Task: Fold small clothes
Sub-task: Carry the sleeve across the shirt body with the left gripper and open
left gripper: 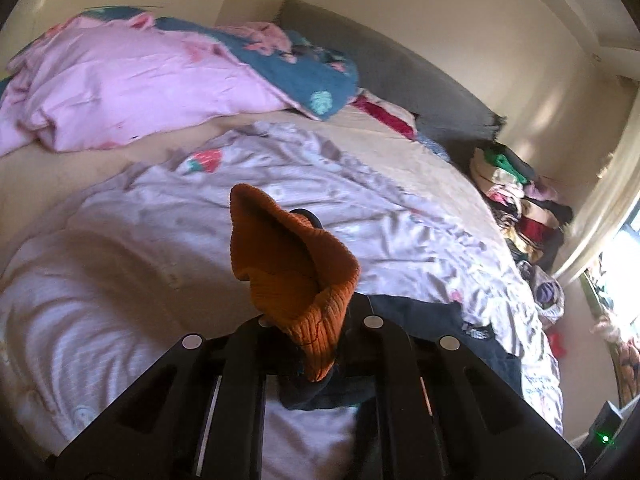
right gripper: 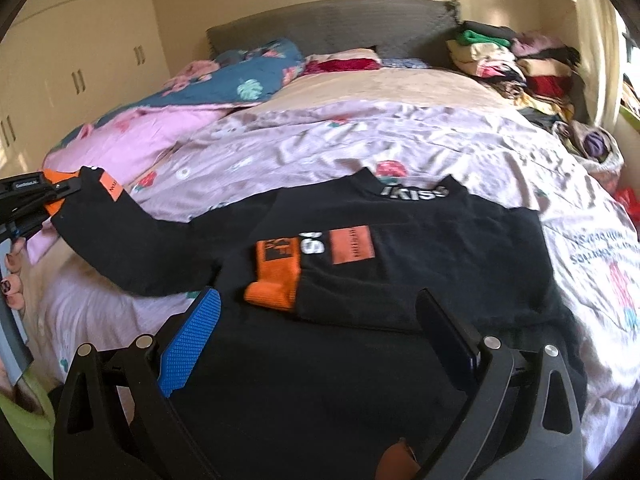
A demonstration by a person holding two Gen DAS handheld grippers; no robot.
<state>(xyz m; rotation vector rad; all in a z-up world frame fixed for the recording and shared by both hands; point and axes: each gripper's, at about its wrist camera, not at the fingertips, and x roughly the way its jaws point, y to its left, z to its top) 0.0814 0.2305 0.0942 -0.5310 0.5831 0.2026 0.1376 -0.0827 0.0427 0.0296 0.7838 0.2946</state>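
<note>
Left gripper point(left gripper: 316, 344) is clamped on the orange ribbed cuff point(left gripper: 296, 272) of a black top's sleeve point(right gripper: 132, 248), holding it up off the bed; in the right wrist view that same gripper shows at the left edge, its tips at the cuff, with a person's painted fingertips point(right gripper: 14, 276) just below it. Right gripper point(right gripper: 320, 336) hovers with its jaws standing wide apart, nothing between the pads, one blue pad point(right gripper: 192, 340) on the left side and a dark finger point(right gripper: 448, 336) on the right. Bed point(right gripper: 400, 84) fills both views, with a grey headboard point(right gripper: 332, 24) behind it. A pale sheet point(right gripper: 320, 144) printed with strawberries covers the near part, and a pink duvet point(left gripper: 132, 80) is bunched up to the left. The top point(right gripper: 420, 248) lies flat on the sheet, neck away from the camera, its other sleeve folded across the chest so that its orange cuff point(right gripper: 276, 276) rests on the front. A heap of clothes point(right gripper: 516, 64) sits beside the headboard on the right.
</note>
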